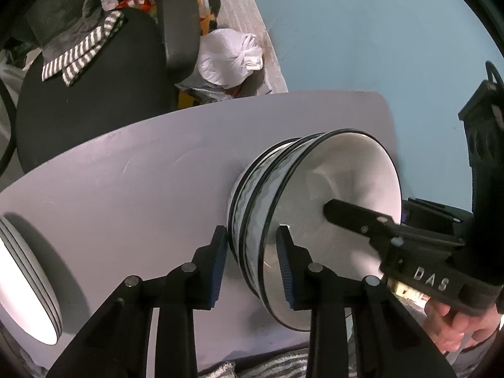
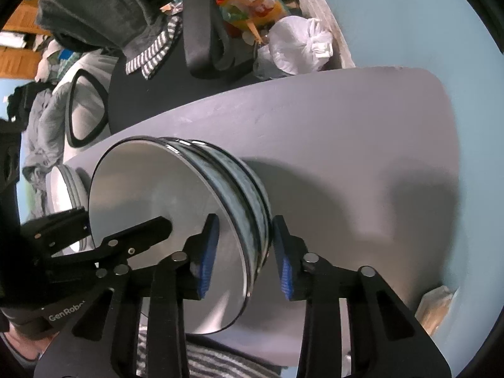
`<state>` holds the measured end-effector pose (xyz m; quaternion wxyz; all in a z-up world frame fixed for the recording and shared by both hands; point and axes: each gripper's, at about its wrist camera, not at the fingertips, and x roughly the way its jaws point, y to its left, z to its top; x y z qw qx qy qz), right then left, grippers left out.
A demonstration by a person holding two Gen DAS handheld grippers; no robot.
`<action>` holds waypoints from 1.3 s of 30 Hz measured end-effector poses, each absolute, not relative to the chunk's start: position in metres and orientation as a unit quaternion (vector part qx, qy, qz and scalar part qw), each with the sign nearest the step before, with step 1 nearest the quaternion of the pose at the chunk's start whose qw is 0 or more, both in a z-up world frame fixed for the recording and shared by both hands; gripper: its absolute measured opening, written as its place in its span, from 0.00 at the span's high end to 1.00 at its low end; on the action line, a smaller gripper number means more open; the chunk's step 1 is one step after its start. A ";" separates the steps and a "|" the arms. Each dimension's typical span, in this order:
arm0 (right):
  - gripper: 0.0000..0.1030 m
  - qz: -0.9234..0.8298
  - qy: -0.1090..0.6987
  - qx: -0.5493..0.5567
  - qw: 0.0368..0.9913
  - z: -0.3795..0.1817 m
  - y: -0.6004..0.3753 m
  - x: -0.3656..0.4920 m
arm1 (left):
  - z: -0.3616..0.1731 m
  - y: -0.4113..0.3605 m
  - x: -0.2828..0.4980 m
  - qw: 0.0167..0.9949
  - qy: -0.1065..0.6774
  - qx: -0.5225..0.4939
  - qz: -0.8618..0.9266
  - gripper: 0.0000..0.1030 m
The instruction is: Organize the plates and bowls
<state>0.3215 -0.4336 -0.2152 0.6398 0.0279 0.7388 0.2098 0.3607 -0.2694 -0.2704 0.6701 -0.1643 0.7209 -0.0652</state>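
Observation:
A stack of bowls [image 1: 330,173] with black rims, grey-blue patterned walls and white insides stands on the pale table [image 1: 126,173]. My left gripper [image 1: 252,231] straddles its near rim, one pad outside the wall and one inside, both pressed to it. My right gripper [image 2: 245,220] clamps the opposite side of the same bowl stack [image 2: 141,182] the same way. Each gripper also shows in the other's view: the right gripper's finger [image 1: 346,217] reaches into the bowl, and the left gripper's finger [image 2: 141,230] does too. A stack of white plates [image 1: 25,283] sits at the table's left edge.
Beyond the table stands a black office chair [image 1: 88,94] with a striped cloth [image 1: 82,53] on it, and a tied white plastic bag [image 1: 230,60]. A striped textile [image 2: 214,362] lies below the near table edge. A hand [image 1: 453,324] holds the right gripper.

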 end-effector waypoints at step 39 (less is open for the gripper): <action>0.84 0.253 0.729 -0.029 0.636 -0.186 -0.351 0.263 | -0.229 -0.187 0.270 0.692 0.690 -0.212 0.004 0.75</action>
